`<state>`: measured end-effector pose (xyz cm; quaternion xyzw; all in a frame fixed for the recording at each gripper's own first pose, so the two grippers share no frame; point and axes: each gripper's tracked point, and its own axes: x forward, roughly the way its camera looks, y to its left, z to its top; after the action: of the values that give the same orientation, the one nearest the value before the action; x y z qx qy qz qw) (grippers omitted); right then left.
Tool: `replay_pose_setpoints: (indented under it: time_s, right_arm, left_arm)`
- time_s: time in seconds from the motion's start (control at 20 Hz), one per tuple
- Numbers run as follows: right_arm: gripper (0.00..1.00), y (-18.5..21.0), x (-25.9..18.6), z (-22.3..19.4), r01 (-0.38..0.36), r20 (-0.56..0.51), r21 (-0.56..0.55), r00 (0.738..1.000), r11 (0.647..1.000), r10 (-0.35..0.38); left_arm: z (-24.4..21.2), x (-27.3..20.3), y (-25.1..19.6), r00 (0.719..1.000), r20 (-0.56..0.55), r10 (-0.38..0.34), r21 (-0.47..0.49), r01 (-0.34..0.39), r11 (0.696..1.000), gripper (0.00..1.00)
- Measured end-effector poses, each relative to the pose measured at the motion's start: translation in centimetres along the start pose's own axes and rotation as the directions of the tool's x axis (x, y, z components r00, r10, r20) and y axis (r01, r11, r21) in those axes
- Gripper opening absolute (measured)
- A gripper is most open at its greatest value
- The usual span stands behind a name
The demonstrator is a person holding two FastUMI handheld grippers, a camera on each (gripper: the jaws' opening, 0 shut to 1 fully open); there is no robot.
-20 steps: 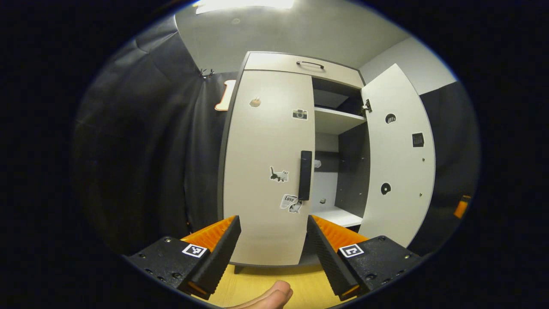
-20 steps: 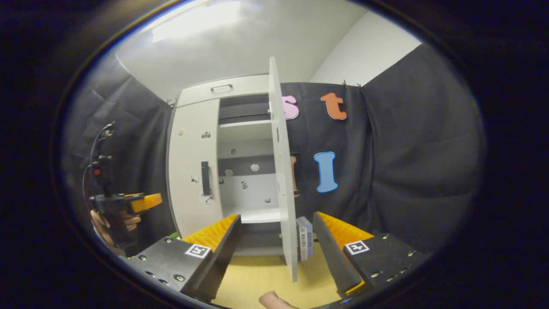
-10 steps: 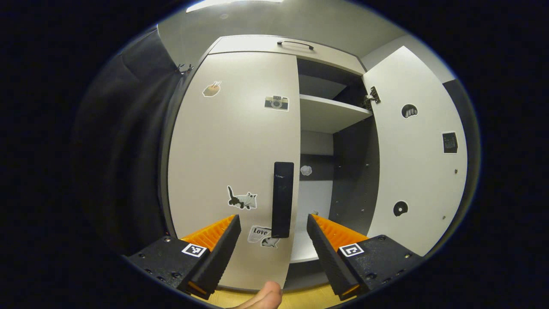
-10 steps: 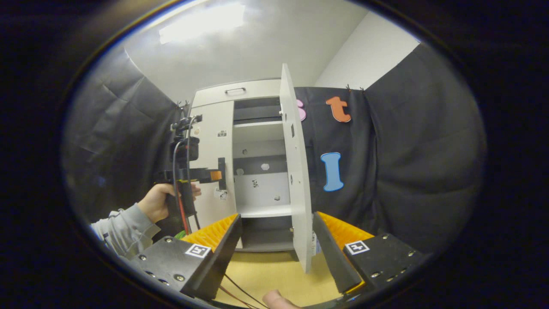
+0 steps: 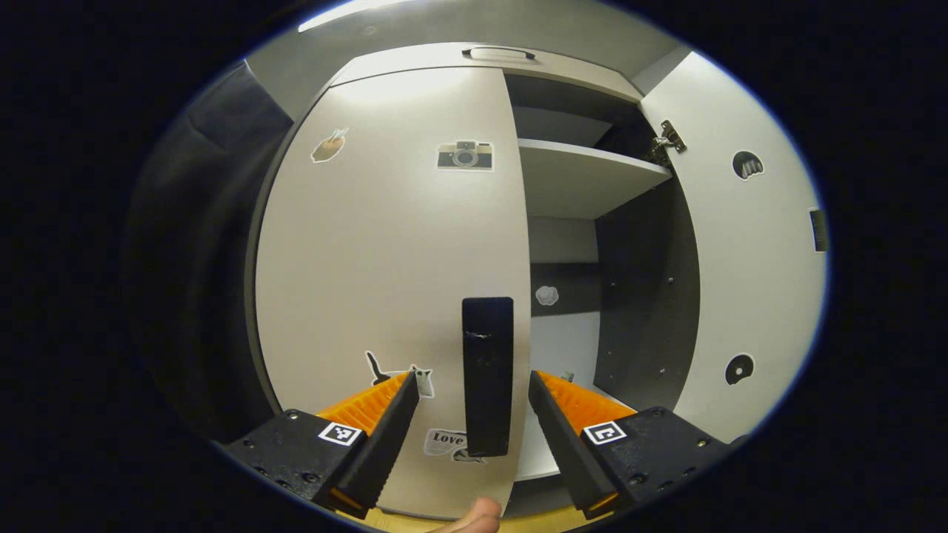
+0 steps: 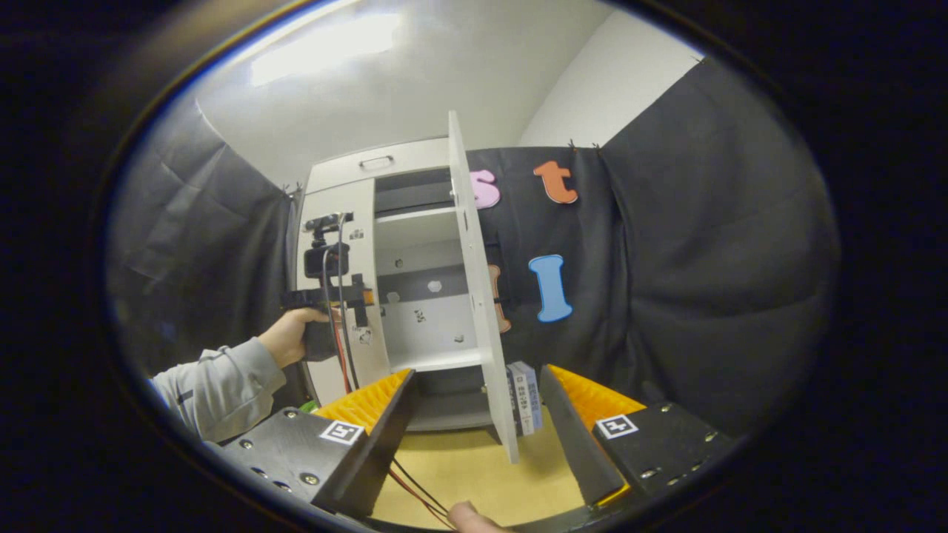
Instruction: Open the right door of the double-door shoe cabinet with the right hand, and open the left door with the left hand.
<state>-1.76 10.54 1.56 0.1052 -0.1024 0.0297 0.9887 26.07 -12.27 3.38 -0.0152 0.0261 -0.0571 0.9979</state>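
Observation:
The pale shoe cabinet's left door (image 5: 385, 244) is closed and carries several stickers. Its black vertical handle (image 5: 487, 374) stands between the fingers of my left gripper (image 5: 472, 381), which is open and not pressing on it. The right door (image 5: 748, 259) is swung wide open, baring a shelf (image 5: 585, 174) and the dark inside. In the right gripper view, the right door (image 6: 478, 296) appears edge-on and my right gripper (image 6: 474, 422) is open, back from the cabinet, holding nothing. A hand in a grey sleeve holds the left gripper (image 6: 361, 295) at the left door's handle.
Black cloth hangs on both sides of the cabinet. A few books (image 6: 524, 396) stand on the yellow floor (image 6: 474, 474) behind the open right door. A drawer with a handle (image 5: 498, 53) tops the cabinet. A red cable (image 6: 415, 488) trails over the floor.
My left gripper has moved forward to the left door until the handle sits between its open fingers. The right gripper has stayed back, swinging slightly; the right door stays open.

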Motion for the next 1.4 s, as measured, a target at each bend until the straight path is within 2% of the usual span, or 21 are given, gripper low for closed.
replay_pose_setpoints:
  time_s: [0.05,0.1,0.2,0.25,0.35,0.4,0.45,0.5,0.7,1.0,1.4]
  right_arm:
    - [0.93,0.2,-0.1,0.1,-0.007,0.009,-0.003,1.000,1.000,0.007]
    - [0.95,0.3,-0.3,0.1,-0.011,0.009,-0.013,1.000,1.000,0.011]
    - [0.98,0.4,-0.9,-0.3,-0.022,-0.002,-0.042,1.000,0.999,0.022]
    - [0.98,0.7,-1.1,-0.6,-0.027,-0.007,-0.055,1.000,0.998,0.026]
    - [1.00,1.0,-1.3,-0.8,-0.031,-0.009,-0.065,0.999,0.997,0.030]
    - [1.00,1.1,-1.3,-0.9,-0.035,-0.012,-0.065,0.999,0.997,0.035]
    - [0.98,1.2,-1.2,-1.0,-0.039,-0.017,-0.063,0.999,0.997,0.038]
    - [0.98,1.3,-1.2,-1.1,-0.042,-0.023,-0.064,0.999,0.997,0.041]
    - [0.98,2.1,-1.5,-1.1,-0.054,-0.027,-0.077,0.998,0.996,0.052]
    - [0.98,3.0,-0.7,-2.3,-0.053,-0.063,-0.099,0.997,0.994,0.047]
    - [0.98,2.5,-0.1,-2.7,0.003,-0.081,-0.073,0.997,0.997,-0.009]
  left_arm:
    - [-0.5,0.3,-0.5,1.000,-0.029,-0.011,-0.028,0.010,1.000,0.90]
    - [-0.7,0.7,0.2,0.999,-0.035,0.025,-0.021,-0.026,0.999,0.81]
    - [-0.7,1.1,0.8,0.997,-0.043,0.064,-0.014,-0.065,0.998,0.71]
    - [-0.5,1.7,0.6,0.997,-0.030,0.069,-0.009,-0.070,0.998,0.73]
    - [0.7,1.5,0.3,0.998,0.015,0.062,0.008,-0.062,0.998,0.65]
    - [0.4,1.6,-0.1,0.999,-0.002,0.053,0.013,-0.053,0.999,0.54]
    - [0.3,1.5,-0.2,0.998,-0.002,0.059,0.032,-0.059,0.998,0.51]
    - [0.5,1.6,-0.1,0.998,0.001,0.064,0.036,-0.064,0.997,0.34]
    - [0.1,1.2,0.0,0.998,-0.052,0.036,0.033,-0.034,0.999,0.25]
    - [0.4,-1.7,0.1,0.996,-0.086,-0.006,0.026,0.008,1.000,0.23]
    - [0.9,-7.2,2.0,0.992,-0.084,-0.093,0.040,0.097,0.995,0.22]
